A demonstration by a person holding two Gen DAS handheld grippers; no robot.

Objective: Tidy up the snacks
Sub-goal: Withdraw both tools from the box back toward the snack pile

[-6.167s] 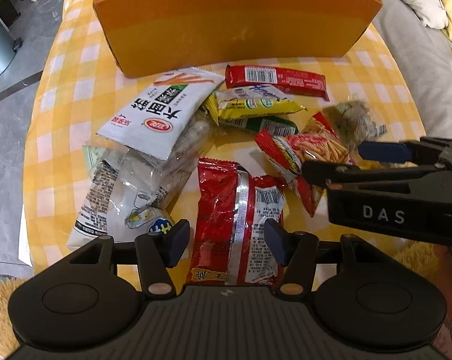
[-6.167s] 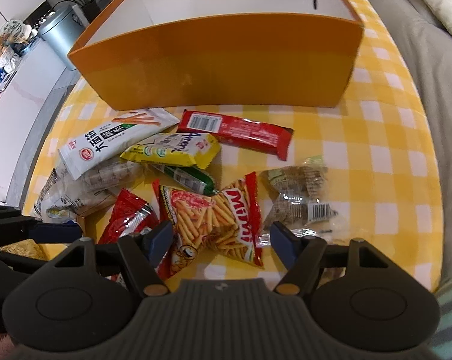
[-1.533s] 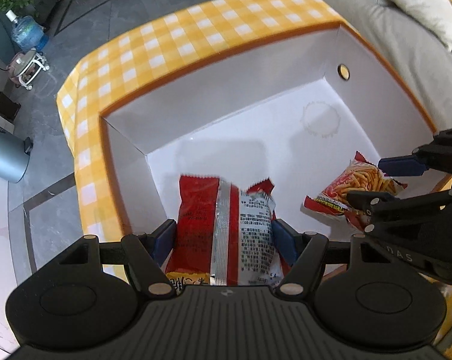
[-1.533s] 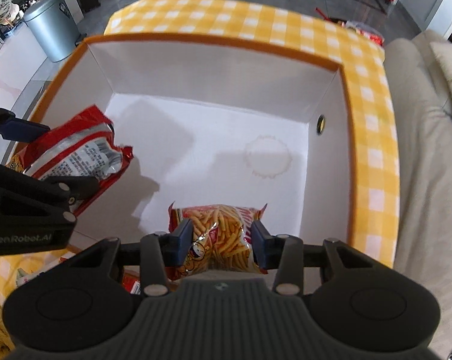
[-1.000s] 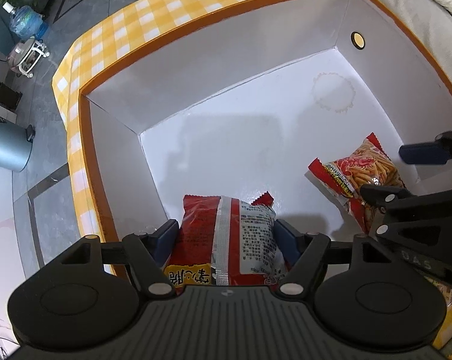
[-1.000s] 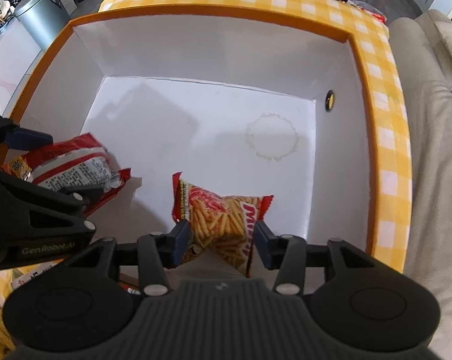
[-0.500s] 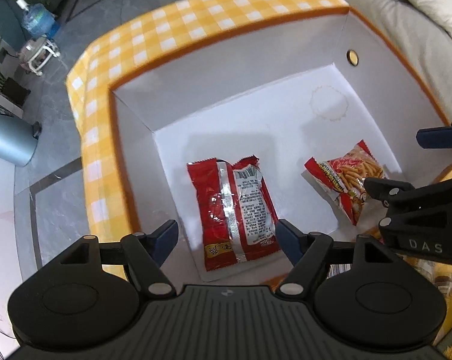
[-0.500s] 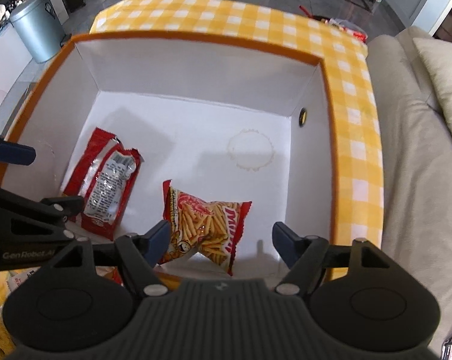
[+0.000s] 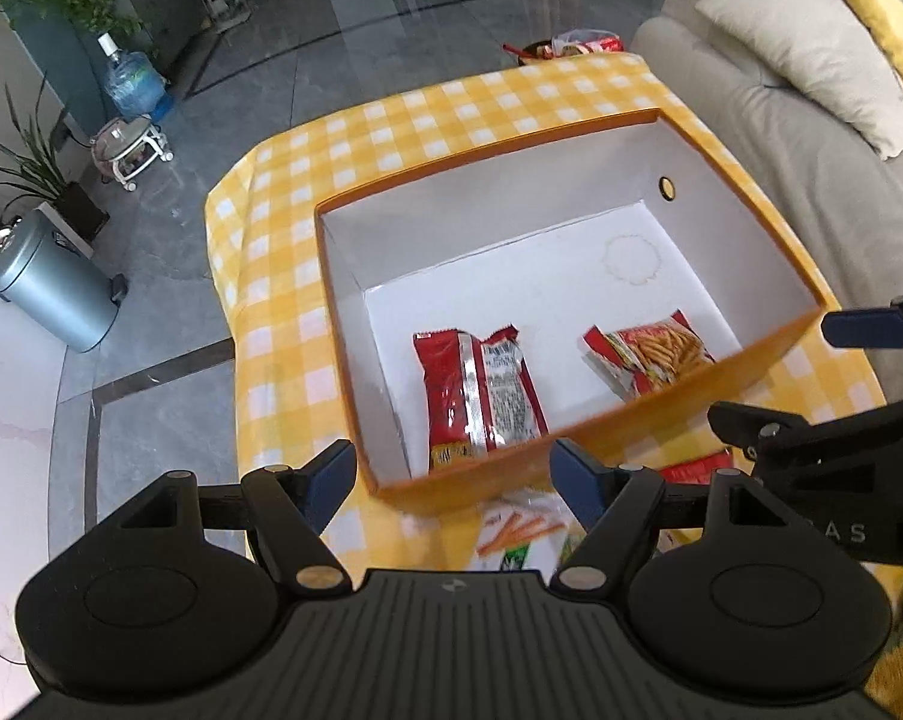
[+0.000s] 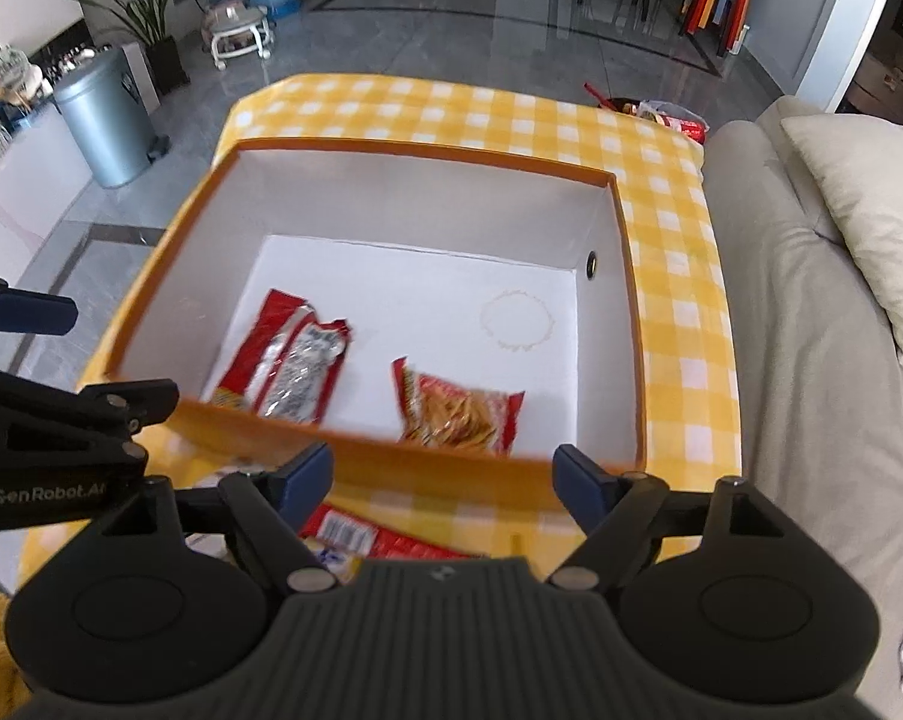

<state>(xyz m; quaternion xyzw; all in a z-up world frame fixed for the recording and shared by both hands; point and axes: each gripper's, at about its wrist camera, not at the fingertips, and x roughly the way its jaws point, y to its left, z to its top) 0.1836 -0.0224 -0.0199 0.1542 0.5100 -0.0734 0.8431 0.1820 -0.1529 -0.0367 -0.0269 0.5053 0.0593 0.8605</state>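
An orange box (image 9: 625, 414) with a white inside stands on the yellow checked table; it also shows in the right wrist view (image 10: 427, 456). Inside lie a red and silver snack bag (image 9: 481, 396) (image 10: 289, 360) and a red bag of fry-shaped snacks (image 9: 649, 354) (image 10: 457, 414). My left gripper (image 9: 454, 480) is open and empty, above the box's near wall. My right gripper (image 10: 442, 474) is open and empty, above the near wall too. More snack packets (image 9: 517, 528) (image 10: 361, 537) lie on the table in front of the box, mostly hidden by the grippers.
A grey sofa (image 10: 823, 360) with a pillow (image 10: 871, 192) runs along the table's right side. A grey bin (image 10: 106, 114) and a water bottle (image 9: 133, 84) stand on the floor to the left. The table edge (image 9: 235, 324) falls off left of the box.
Both grippers have let go of their bags, which now lie in the box. Both have risen and pulled back toward the box's near wall, jaws wide open.
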